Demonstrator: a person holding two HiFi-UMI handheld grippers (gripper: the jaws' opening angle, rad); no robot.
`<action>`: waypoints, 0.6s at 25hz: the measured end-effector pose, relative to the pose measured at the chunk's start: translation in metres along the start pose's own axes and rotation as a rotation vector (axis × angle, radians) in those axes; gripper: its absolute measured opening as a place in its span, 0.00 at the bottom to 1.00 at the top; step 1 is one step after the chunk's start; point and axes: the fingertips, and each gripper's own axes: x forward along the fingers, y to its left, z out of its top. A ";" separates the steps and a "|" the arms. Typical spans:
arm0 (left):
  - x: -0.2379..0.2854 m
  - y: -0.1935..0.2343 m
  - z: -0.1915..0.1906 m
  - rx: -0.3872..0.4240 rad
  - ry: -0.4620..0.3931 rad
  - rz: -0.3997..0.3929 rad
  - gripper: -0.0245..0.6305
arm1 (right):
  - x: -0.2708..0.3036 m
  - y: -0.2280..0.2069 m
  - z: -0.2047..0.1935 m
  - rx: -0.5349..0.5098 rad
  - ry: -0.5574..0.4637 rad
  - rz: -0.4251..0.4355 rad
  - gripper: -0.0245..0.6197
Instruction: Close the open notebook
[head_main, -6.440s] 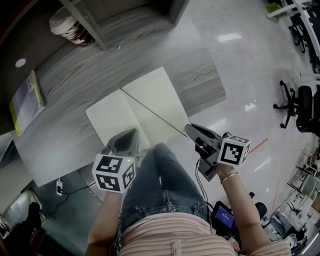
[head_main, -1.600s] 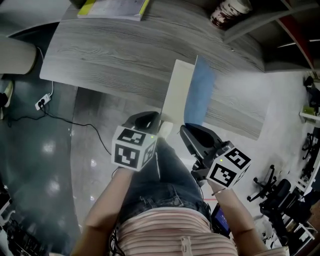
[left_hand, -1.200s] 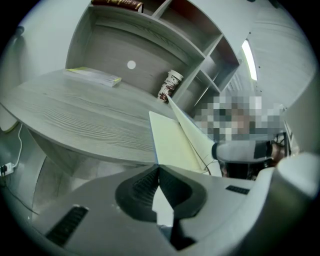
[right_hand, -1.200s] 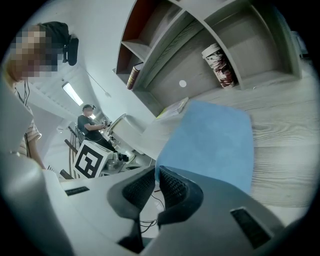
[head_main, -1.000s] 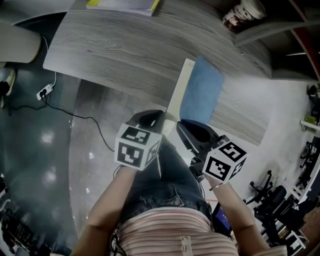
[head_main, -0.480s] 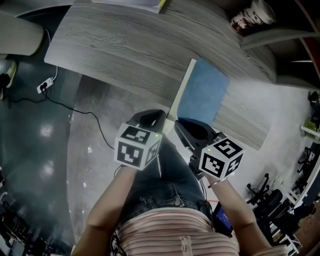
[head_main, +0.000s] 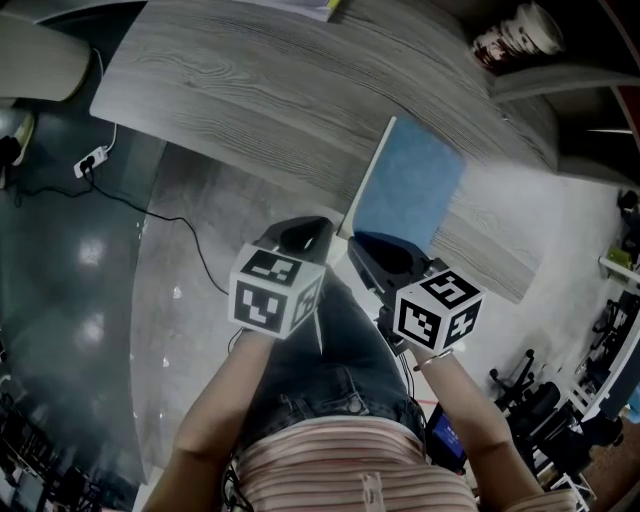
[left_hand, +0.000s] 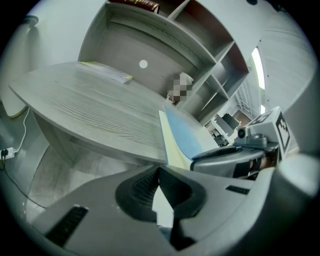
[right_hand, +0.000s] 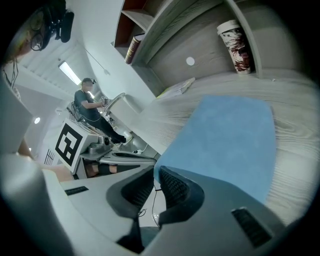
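Observation:
The notebook lies at the near edge of the grey table (head_main: 250, 80). Its blue cover (head_main: 408, 190) is folded over almost flat, and a thin strip of cream pages (head_main: 362, 190) shows along its left side. My right gripper (head_main: 375, 250) is at the cover's near corner. In the right gripper view the cover (right_hand: 225, 145) reaches my right gripper's tips (right_hand: 156, 176); the jaws are opening, with a narrow slit between the pads. My left gripper (head_main: 300, 232) sits just left of the notebook, shut with nothing visibly in it (left_hand: 158, 170).
A paper cup (head_main: 515, 35) stands in the shelf unit at the back right. A yellow-edged book (left_hand: 105, 72) lies at the table's far side. A power strip with cable (head_main: 90, 160) is on the floor to the left. The person's legs are directly below the grippers.
The blue cover has swung from nearly upright down over the cream pages. My right gripper sank with it and its jaws parted slightly. The left gripper has stayed put.

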 end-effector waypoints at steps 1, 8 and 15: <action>0.000 0.000 -0.001 -0.001 0.001 0.001 0.06 | 0.001 0.000 -0.001 -0.001 0.005 -0.004 0.11; -0.003 0.003 -0.005 -0.011 0.004 0.003 0.06 | 0.007 -0.002 -0.004 -0.020 0.033 -0.035 0.12; -0.003 0.004 -0.007 -0.008 0.002 0.007 0.06 | 0.010 -0.003 -0.006 -0.036 0.042 -0.054 0.13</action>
